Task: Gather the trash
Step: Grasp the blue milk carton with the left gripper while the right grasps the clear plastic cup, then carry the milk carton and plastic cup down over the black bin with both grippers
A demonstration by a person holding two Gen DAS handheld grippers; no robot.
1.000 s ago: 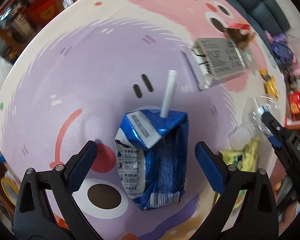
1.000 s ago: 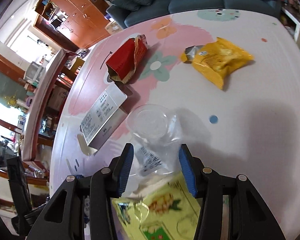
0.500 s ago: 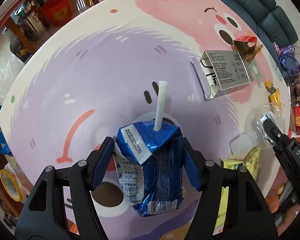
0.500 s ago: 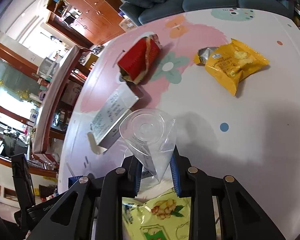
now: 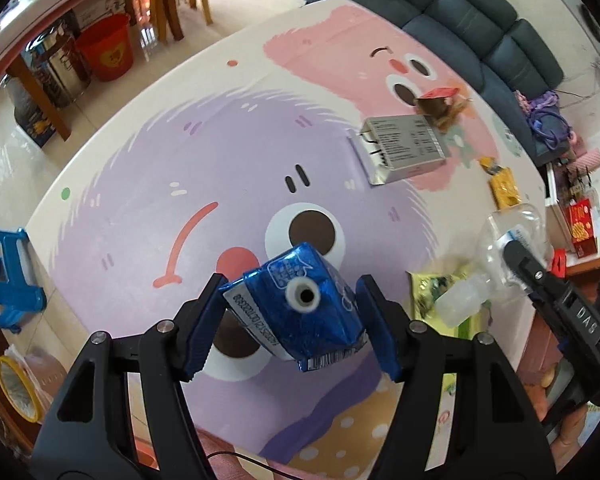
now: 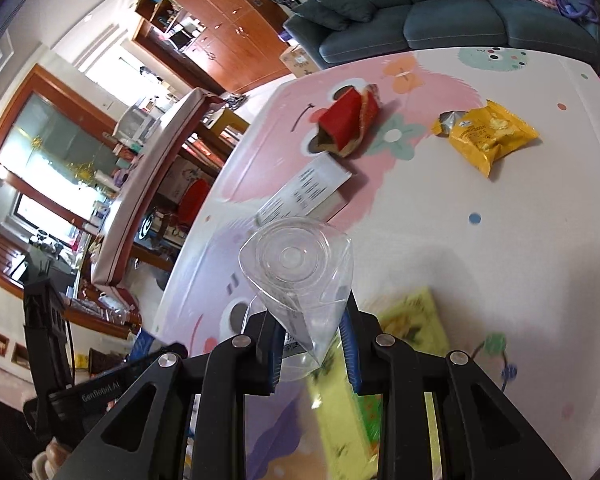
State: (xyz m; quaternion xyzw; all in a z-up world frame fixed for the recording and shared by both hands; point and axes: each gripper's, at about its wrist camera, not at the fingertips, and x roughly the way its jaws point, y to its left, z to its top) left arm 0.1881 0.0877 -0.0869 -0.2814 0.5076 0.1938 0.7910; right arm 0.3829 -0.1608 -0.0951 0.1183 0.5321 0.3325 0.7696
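Note:
My left gripper (image 5: 290,330) is shut on a crumpled blue drink carton (image 5: 300,312), held above the mat with its white straw (image 5: 302,292) pointing at the camera. My right gripper (image 6: 310,344) is shut on a clear plastic bottle (image 6: 296,264), squeezed flat at the jaws, its base facing forward. The same clear plastic bottle (image 5: 500,248) shows at the right of the left wrist view. A yellow-green wrapper (image 6: 404,336) lies on the mat below the bottle.
On the cartoon play mat (image 5: 220,168) lie a grey carton box (image 5: 404,148), a red snack bag (image 6: 346,122) and a yellow snack bag (image 6: 488,138). A blue sofa (image 6: 440,16) borders the far edge. A red bucket (image 5: 108,52) and a blue stool (image 5: 4,268) stand off the mat.
My left gripper shut on the blue carton and lifted it off the mat, tipping the straw toward the camera. My right gripper squeezed the clear bottle and raised it.

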